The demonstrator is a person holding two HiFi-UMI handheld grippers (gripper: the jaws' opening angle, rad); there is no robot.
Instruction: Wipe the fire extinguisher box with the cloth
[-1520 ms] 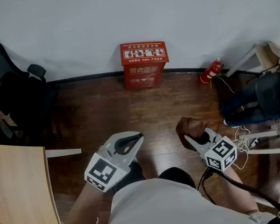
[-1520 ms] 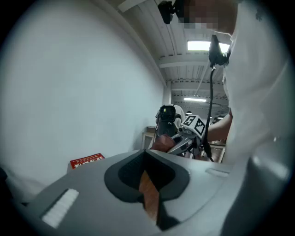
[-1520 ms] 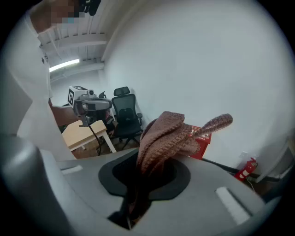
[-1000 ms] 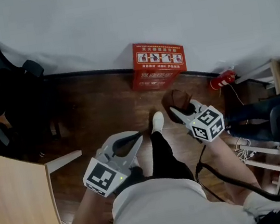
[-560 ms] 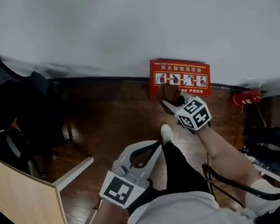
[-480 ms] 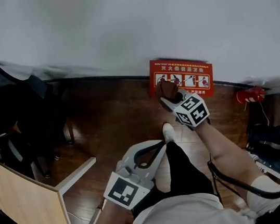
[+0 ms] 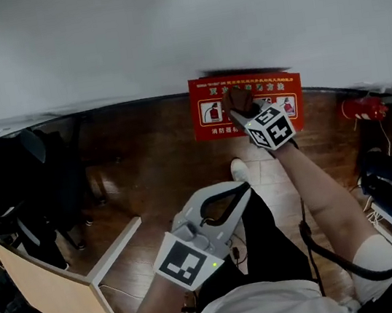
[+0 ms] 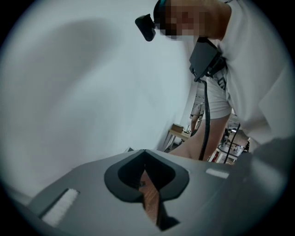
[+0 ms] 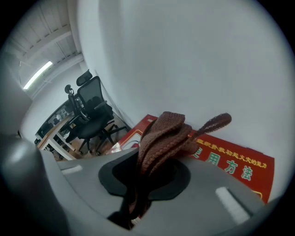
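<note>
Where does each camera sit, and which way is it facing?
Head view: on the person's head, looking down at the floor; shows both forearms, left gripper, right gripper.
Left gripper view: on that gripper, tilted up at the white wall; shows the person's torso, fingers shut.
Right gripper view: on that gripper, facing the red box; fingers clamp the cloth.
Shared: head and right gripper views show box and cloth.

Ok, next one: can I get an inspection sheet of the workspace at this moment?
Surface: dark wooden floor.
Job's things: red fire extinguisher box against the white wall; brown cloth over its top, contact unclear.
Clutter: red fire extinguisher on the floor, right of the box.
Grippers: right hand-held gripper shut on the cloth; left hand-held gripper shut, empty.
Cables: black cable along the right forearm.
Surroundings: office chair, wooden desk at left.
</note>
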